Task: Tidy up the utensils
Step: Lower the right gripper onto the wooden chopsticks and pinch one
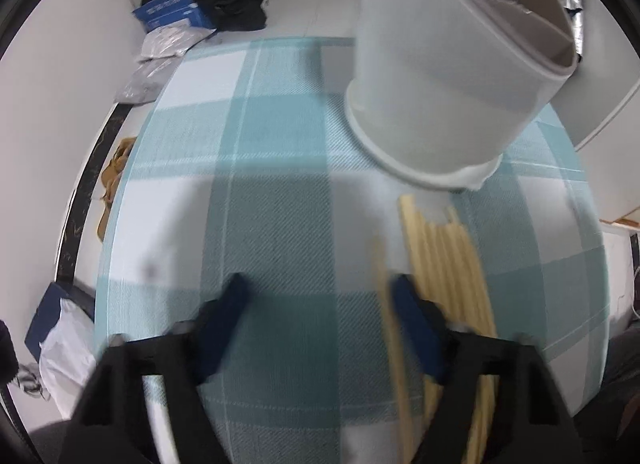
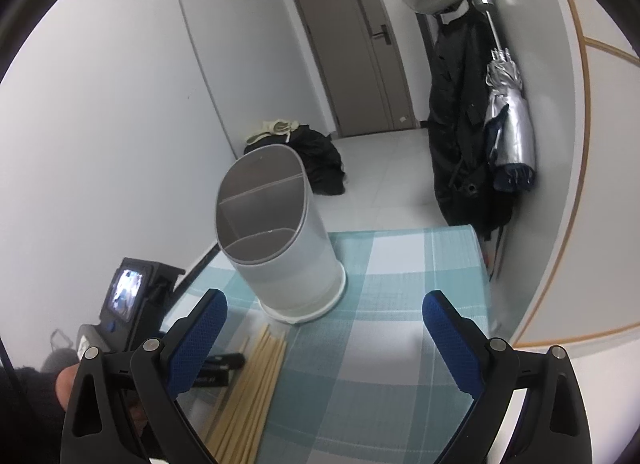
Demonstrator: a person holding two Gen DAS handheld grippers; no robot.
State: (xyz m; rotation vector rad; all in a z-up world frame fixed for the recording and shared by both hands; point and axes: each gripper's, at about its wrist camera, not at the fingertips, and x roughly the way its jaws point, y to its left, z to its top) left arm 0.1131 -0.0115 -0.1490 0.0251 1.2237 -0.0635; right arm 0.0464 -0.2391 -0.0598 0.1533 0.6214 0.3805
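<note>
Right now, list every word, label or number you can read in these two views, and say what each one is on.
No text can be read in either view.
Blue box on the floor: white print, too blurred to read.
Door: a small tag, too small to read.
Left gripper, seen from the right wrist: faint pale lettering on its black body, not readable.
White holder, chopsticks and checked cloth: no print visible.

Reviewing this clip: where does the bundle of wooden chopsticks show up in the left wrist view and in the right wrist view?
Left wrist view: chopsticks lie right of centre on the checked cloth, running from the holder's base down under the left claw's right finger.
Right wrist view: chopsticks sit lower left, fanned beside the right claw's left finger.
Shared landmark: the white divided utensil holder, just beyond the chopsticks' far ends.
</note>
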